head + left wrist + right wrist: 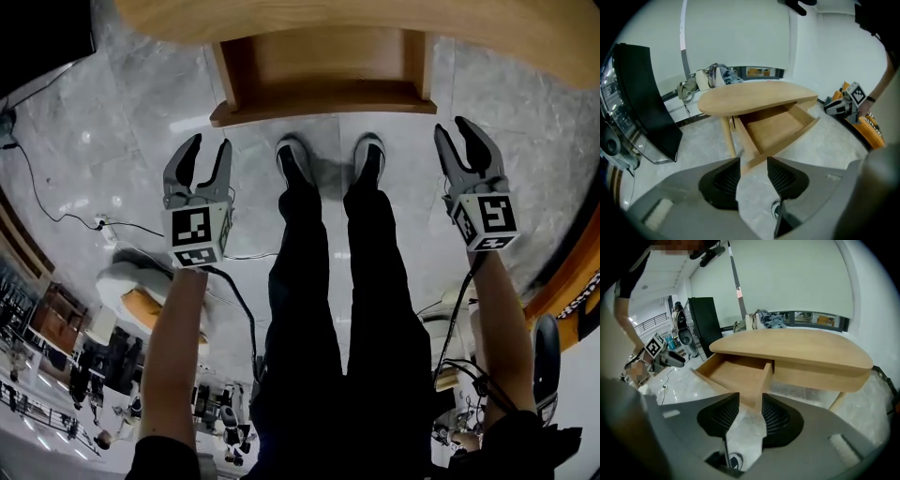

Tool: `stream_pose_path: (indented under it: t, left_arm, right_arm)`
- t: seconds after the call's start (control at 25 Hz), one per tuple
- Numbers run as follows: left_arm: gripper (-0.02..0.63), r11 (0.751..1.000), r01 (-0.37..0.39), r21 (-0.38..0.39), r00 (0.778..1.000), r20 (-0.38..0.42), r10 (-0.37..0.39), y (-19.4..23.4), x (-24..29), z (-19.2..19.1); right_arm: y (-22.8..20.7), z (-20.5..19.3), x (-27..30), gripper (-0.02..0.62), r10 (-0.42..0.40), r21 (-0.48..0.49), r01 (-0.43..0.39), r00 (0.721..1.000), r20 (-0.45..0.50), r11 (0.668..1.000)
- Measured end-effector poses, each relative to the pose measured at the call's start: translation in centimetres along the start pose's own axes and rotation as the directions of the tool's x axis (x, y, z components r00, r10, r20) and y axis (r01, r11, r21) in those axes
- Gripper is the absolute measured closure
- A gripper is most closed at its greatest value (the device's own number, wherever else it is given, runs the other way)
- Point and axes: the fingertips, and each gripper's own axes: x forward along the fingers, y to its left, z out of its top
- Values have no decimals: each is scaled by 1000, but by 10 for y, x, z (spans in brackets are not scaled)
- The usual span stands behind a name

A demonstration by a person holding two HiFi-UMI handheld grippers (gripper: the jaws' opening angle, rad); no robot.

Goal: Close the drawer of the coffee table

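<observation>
Wooden drawer (323,58) open, left gripper (208,145) and right gripper (454,129) spread empty, shoes (293,157) only overhead

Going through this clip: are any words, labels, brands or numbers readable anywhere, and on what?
No text can be read.
Left cube, on the left gripper: square code patterns only, no letters.
Right cube, on the right gripper: the same.
Orange panel behind the coffee table: too small and blurred to read.
</observation>
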Motion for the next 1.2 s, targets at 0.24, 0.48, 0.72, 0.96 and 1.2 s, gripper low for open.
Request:
stream_pose_path:
  t: [0.24,0.48,0.72,0.96,1.2]
  left_arm:
    - [419,999,-39,-15,997,-68,38,8,33,-34]
    - [419,998,-56,-41,994,-93,52,16,49,-46]
    - [419,997,-48,-58,994,-98,42,16,58,-36]
    - [422,996,-49,-76,994,-104,41,13,61,-37]
    - [428,994,-40,-99,993,-114,29,15,57,-35]
  right_arm:
    - [2,-27,21,443,-1,-13,1,999,-35,1000]
    - [3,-35,35,448,-39,-34,36,995,-90,999]
    - [-1,-39,43,448,-41,-24,38,992,-118,999]
    - [2,-40,49,483,-33,-37,28,992,-123,999]
    - [3,-35,46,486,-38,-21,36,991,-127,999]
